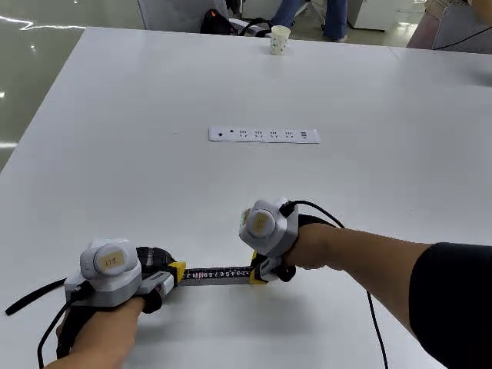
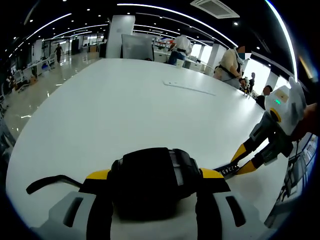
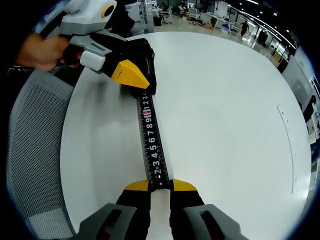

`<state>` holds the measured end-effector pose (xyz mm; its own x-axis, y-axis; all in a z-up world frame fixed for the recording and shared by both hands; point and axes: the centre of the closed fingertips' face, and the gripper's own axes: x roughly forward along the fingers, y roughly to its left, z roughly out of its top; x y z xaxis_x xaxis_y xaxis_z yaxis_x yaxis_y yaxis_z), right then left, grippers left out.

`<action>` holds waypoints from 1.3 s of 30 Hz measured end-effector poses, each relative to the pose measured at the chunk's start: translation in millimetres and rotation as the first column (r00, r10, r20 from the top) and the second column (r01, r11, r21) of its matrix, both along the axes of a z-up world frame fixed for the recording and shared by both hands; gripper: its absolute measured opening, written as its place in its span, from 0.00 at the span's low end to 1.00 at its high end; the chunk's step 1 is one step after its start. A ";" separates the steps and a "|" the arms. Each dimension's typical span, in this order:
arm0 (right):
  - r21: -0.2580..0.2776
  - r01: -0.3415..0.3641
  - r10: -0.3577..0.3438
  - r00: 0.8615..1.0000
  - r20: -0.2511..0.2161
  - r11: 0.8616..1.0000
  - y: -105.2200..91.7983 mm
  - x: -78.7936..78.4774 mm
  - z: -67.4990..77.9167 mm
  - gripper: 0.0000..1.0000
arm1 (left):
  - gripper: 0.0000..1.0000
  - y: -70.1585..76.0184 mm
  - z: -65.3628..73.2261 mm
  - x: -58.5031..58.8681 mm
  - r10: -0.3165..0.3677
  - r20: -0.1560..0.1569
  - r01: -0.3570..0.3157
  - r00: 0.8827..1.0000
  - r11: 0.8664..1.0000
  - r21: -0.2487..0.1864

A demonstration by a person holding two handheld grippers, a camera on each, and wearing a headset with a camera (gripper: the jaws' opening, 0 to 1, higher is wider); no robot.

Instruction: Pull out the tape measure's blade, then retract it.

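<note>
Blade (image 3: 151, 145) looks partly out, your right gripper (image 3: 160, 186) clenched on its tip, left gripper (image 2: 155, 175) clamping the case (image 2: 150, 192): probably mid-pull, so draw straight and level.

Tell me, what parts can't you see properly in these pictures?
- Blade tip: in the right gripper view, the blade ends inside the right gripper, which hides its hook.
- Tape measure case: in the head view, the left gripper covers most of it.
- Paper cup: in the head view, its print is too small to read.
- Power strip: in the head view, its markings are too small.
</note>
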<state>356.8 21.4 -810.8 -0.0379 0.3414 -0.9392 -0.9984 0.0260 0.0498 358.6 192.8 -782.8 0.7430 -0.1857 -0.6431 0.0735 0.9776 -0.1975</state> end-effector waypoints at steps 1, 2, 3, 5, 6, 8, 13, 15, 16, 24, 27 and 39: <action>0.001 0.002 -0.002 1.000 -0.001 1.000 0.4 0.1 -0.1 0.10 | 0.63 -0.9 0.1 -0.4 -0.002 0.000 0.002 1.000 1.000 0.001; 0.004 0.004 -0.004 1.000 -0.003 1.000 0.7 0.4 -0.1 0.10 | 0.63 -1.4 0.1 -0.5 -0.004 0.000 0.004 1.000 1.000 0.004; 0.004 0.005 -0.005 1.000 -0.003 1.000 1.3 0.4 -0.3 0.10 | 0.63 -1.9 0.2 -0.6 -0.005 0.001 0.005 1.000 1.000 0.006; 0.006 0.004 -0.004 1.000 -0.002 1.000 2.1 0.4 -0.6 0.10 | 0.63 -2.0 0.3 -0.4 -0.005 0.002 0.005 1.000 1.000 0.008; 0.007 0.005 -0.005 1.000 -0.002 1.000 2.4 -0.2 0.4 0.10 | 0.63 -1.1 0.3 0.0 -0.005 0.002 0.005 1.000 1.000 0.007; 0.008 0.009 -0.009 1.000 -0.004 1.000 2.9 -0.1 0.1 0.10 | 0.63 -0.6 0.4 0.1 -0.004 0.000 0.004 1.000 1.000 0.004; 0.014 0.008 -0.008 1.000 -0.003 1.000 5.0 -1.0 0.4 0.10 | 0.63 -1.0 0.2 0.1 -0.005 -0.004 0.005 1.000 1.000 -0.008; 0.015 0.002 -0.002 1.000 -0.003 1.000 5.8 -0.7 -0.5 0.10 | 0.63 -0.6 0.2 0.2 -0.004 -0.004 0.004 1.000 1.000 -0.010; 0.016 0.001 -0.001 1.000 -0.004 1.000 6.0 -0.7 -0.2 0.10 | 0.63 0.2 0.3 0.4 -0.004 -0.004 0.004 1.000 1.000 -0.011; 0.029 0.014 -0.014 1.000 -0.014 0.999 13.6 -1.3 0.1 0.10 | 0.63 -1.5 -0.3 -0.9 -0.022 -0.002 0.022 1.000 1.000 0.000; 0.029 0.008 -0.007 1.000 -0.013 1.000 17.3 -2.4 0.4 0.10 | 0.63 -1.9 -0.2 -1.1 -0.024 -0.002 0.024 1.000 1.000 0.001; 0.038 0.009 -0.008 1.000 -0.019 0.999 21.6 -3.1 0.9 0.10 | 0.63 -2.4 -0.7 -0.6 -0.023 -0.006 0.023 1.000 1.000 -0.002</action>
